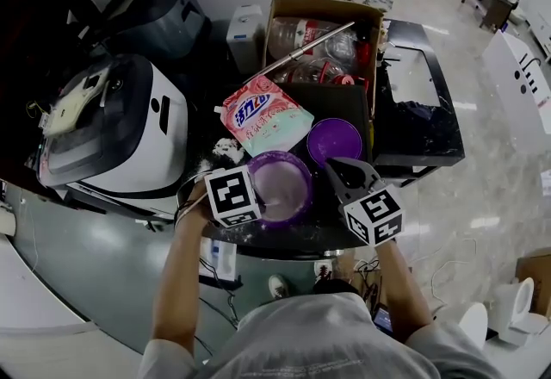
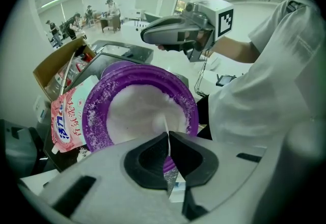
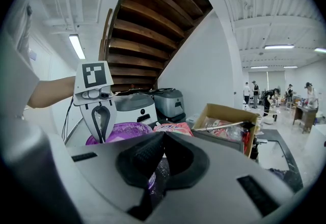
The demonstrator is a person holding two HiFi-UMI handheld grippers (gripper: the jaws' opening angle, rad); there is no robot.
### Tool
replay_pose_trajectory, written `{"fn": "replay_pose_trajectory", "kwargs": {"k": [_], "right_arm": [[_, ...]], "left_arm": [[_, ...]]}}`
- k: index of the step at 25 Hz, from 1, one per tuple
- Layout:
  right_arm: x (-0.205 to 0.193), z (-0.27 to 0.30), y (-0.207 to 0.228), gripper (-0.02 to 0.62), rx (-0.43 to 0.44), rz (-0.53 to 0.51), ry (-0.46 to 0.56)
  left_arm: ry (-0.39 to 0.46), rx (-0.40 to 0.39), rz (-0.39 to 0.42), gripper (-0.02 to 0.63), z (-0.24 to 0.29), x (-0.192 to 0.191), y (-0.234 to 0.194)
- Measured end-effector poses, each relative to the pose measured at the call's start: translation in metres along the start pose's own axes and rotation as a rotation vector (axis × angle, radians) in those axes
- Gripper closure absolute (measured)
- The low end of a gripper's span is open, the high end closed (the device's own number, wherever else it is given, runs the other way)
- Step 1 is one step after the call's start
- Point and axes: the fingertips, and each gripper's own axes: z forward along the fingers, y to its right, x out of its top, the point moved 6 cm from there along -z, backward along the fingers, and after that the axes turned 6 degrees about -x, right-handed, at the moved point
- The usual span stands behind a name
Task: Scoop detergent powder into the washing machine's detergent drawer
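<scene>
Now scooping: left gripper [image 2: 167, 141] fingers pinch the white scoop [image 2: 165, 125] in the purple bowl [image 2: 94, 111]; right gripper [image 3: 163, 139] fingers sit pressed together, empty, beside the bowl. Next, lift the scoop level.

From the head view, the left tongs [image 2: 168, 135] cover the near-left rim of the purple bowl [image 1: 284, 155], and we cannot see their own tips there. The thin white strip [image 2: 165, 125] pinched between them runs into the powder [image 2: 137, 116] with its far end buried, so we cannot tell what it is. The bowl cuts off the pink bag [image 2: 69, 121] and its print. What lies in the cardboard box [image 1: 320, 5] is too jumbled for us to name.
</scene>
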Motion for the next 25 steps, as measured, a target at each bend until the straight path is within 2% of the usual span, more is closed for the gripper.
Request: {"fn": "replay_pose_trajectory", "kwargs": {"k": [14,19,25], "right_arm": [[0.002,-0.009,-0.001,0.591,-0.041,-0.001,0.002],[0.002,-0.012,-0.003,0.591,-0.055,-0.006,-0.002],[0.004,-0.015,-0.008,0.591,-0.068,-0.011,-0.004]], "left_arm": [[0.035,-0.150,0.091,0.591,-0.003,0.009,0.010],[0.071,-0.210,0.125,0.591,-0.007,0.006,0.016],[0.104,-0.220,0.139,0.591,-0.009,0.005,0.017]]}}
